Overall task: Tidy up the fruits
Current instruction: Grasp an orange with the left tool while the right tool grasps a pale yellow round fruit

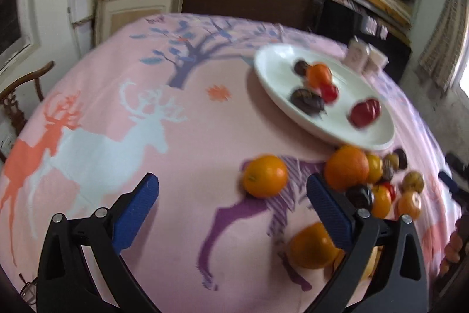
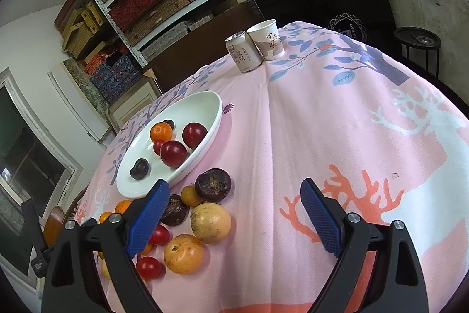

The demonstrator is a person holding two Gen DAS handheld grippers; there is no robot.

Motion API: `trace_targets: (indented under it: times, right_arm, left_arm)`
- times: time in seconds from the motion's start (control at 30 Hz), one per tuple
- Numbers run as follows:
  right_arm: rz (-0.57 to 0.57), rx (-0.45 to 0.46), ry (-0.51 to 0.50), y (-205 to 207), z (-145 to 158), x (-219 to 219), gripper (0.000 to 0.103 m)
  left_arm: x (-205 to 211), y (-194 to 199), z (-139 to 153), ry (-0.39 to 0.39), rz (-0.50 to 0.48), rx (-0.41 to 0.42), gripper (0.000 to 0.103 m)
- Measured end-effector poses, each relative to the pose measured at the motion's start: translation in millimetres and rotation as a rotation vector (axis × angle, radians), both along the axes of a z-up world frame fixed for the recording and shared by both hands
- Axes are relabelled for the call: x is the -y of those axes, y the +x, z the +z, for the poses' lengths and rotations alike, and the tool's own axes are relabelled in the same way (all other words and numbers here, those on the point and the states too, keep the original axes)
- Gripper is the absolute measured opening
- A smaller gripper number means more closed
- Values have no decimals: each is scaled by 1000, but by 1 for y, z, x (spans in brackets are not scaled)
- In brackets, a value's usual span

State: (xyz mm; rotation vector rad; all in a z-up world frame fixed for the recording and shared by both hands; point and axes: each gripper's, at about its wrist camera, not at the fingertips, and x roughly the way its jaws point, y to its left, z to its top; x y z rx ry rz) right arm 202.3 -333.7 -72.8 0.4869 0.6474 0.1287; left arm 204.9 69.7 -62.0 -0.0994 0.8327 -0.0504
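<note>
Two dark fruits point(image 2: 213, 185) lie calyx-side up.

Beyond the tips of the right gripper's jaws, far across the table, a paper cup point(image 2: 267, 40) carries dark brush characters reading 中国风. Touching it on the left, a pale can point(image 2: 242, 52) bears vertical Chinese print, perhaps 泉饮, too small to read surely. Farther right, a dark panel point(image 2: 348, 28) shows white letters, seemingly "OVGDN". In the left wrist view the markings are blurred past reading.
</note>
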Motion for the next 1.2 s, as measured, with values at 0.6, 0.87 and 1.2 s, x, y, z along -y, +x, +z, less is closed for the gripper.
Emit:
trace_targets:
  times: [0.6,0.87,1.2]
  right_arm:
    - [13,-11,-3,1,-3,-3,92]
    - [46,-22,-47,3,-4,-12,92]
    - [143,-41,-206,-13,-7,-44,92]
  left_arm:
    - [14,16,-17,35,-18,-58,48]
    - [12,34,-18,44,-5,-61,49]
    - [10,30,-17,43,5,-58,37]
